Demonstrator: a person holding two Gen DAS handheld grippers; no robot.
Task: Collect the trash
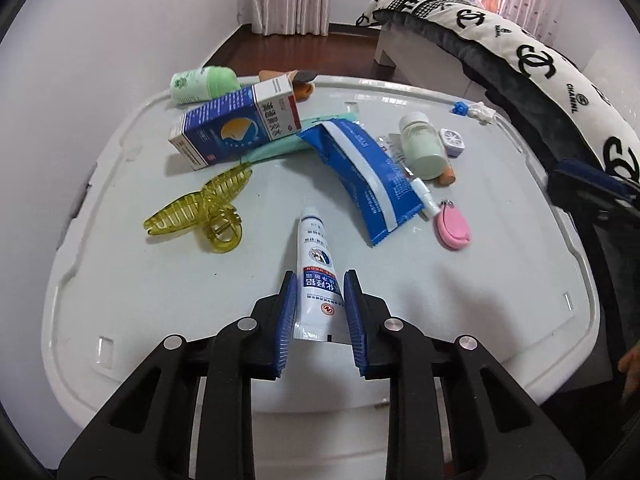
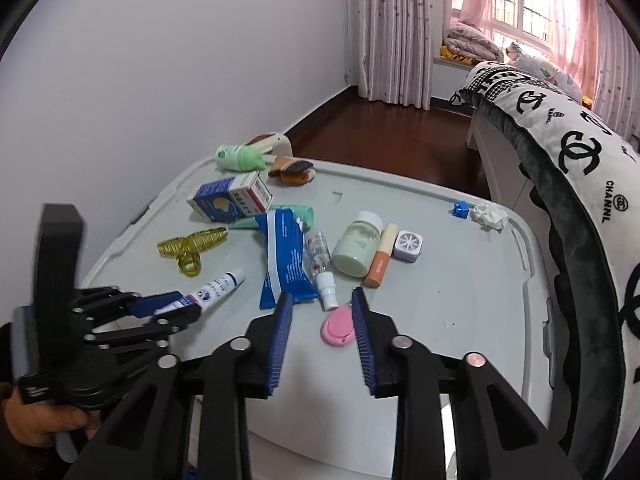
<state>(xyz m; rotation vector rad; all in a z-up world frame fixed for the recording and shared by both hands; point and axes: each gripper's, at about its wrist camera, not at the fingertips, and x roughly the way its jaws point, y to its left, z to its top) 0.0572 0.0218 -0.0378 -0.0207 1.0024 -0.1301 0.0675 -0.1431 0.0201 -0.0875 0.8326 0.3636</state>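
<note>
- The left gripper [image 1: 320, 280] has its jaws spread either side of the crimped end of a white ointment tube [image 1: 314, 256]; actual pad contact I cannot tell.
- The right gripper [image 2: 322, 300] is released above a pink oval tag [image 2: 338, 326].
- Beyond lie a blue wrapper [image 1: 368, 176], a yellow hair claw [image 1: 204, 210] and a medicine box [image 1: 236, 124].
- All rest on a white lid [image 1: 500, 280]; crumpled tissue [image 2: 490, 216] lies near its far edge.

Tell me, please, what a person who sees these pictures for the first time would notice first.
Probably the white ointment tube near the front of the white storage-box lid, lying between the blue pads of the left tool, which has closed on it. Next, the yellow hair claw clip at the lid's left and the blue wrapper in the middle. The right tool hovers open over a pink oval keychain.
</note>
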